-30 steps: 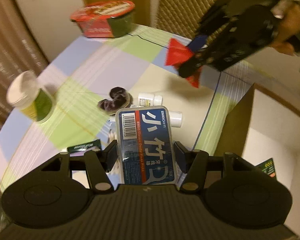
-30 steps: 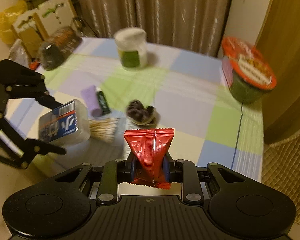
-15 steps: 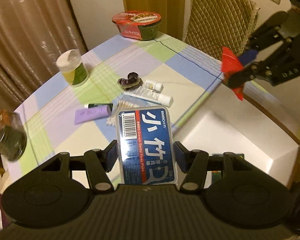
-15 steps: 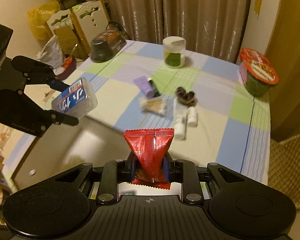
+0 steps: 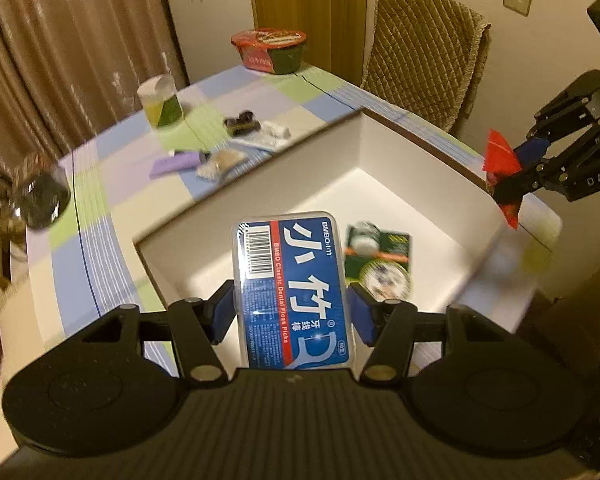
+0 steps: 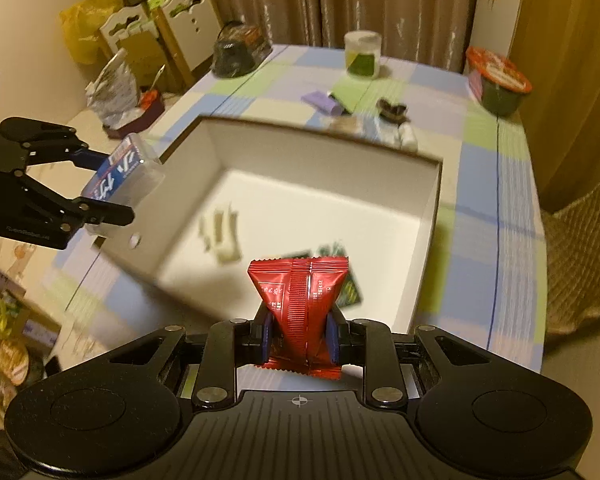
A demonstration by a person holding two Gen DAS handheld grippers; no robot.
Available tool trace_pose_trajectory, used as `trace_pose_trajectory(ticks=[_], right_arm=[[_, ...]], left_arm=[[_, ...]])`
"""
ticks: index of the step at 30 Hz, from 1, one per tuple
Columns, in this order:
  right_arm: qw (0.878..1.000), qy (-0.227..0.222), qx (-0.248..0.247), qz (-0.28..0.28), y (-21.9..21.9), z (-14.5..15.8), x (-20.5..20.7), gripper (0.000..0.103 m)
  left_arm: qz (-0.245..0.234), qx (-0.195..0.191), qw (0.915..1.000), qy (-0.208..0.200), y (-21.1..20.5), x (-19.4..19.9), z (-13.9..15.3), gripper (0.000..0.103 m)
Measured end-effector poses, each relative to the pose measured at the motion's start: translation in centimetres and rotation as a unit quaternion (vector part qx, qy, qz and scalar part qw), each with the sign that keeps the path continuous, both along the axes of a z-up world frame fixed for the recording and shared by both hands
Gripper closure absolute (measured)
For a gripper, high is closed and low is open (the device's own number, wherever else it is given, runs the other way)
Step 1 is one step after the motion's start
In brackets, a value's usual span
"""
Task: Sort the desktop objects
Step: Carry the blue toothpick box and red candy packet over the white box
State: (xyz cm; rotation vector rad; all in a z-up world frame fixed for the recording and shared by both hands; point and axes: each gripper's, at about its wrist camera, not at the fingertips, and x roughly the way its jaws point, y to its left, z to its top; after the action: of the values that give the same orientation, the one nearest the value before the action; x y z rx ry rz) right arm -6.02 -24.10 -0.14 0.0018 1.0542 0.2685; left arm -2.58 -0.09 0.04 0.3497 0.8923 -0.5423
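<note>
Left gripper (image 5: 291, 312) is clenched on the blue floss-pick case (image 5: 291, 292), held up over the near-left rim of the open white box (image 5: 428, 152). Right gripper (image 6: 299, 338) is clamped on the red snack packet (image 6: 298, 308), hanging above the box's near-right side. The box interior is mostly bare white floor, with a green printed packet (image 5: 384, 260) and a pale blurred item (image 6: 222, 236) lying inside (too smeared to identify). Box walls are upright, and the far rim runs close to the loose pile on the checked tablecloth (image 6: 496, 184): purple tube (image 6: 320, 102), cotton swabs (image 5: 220, 160), dark hair tie (image 6: 392, 110). Further back stand the green-label jar (image 6: 363, 54) and the red-lidded noodle bowl (image 6: 498, 80), which is near the table's far edge. The 2 grippers are well apart on opposite sides of the box.

Compared with 0.5 s ago, both grippers have moved back from the table's items; the box now fills the centre of both views, and the pile sits further off.
</note>
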Motion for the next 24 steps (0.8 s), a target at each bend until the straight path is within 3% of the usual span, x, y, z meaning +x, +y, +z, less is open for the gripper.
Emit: trace_pose_trajectory(ticks=[7,14,24], right_arm=[[0.999,0.023,0.005,0.032,-0.3,-2.3,-4.0,0.078],[0.998,0.033,0.011,0.06,-1.6,-3.5,-6.3,0.078],[0.997,0.018,0.009,0.073,-1.8,-3.0,-7.0,0.078]], left_arm=[[0.055,-0.01,0.9982,0.021,0.1,-6.6,-0.9,0.049],[0.113,-0.003,0.9924,0.049,-1.5,-10.8,-2.7,0.049],[0.138,-0.015,0.9891,0.05,-2.4,-12.6,-2.9,0.049]])
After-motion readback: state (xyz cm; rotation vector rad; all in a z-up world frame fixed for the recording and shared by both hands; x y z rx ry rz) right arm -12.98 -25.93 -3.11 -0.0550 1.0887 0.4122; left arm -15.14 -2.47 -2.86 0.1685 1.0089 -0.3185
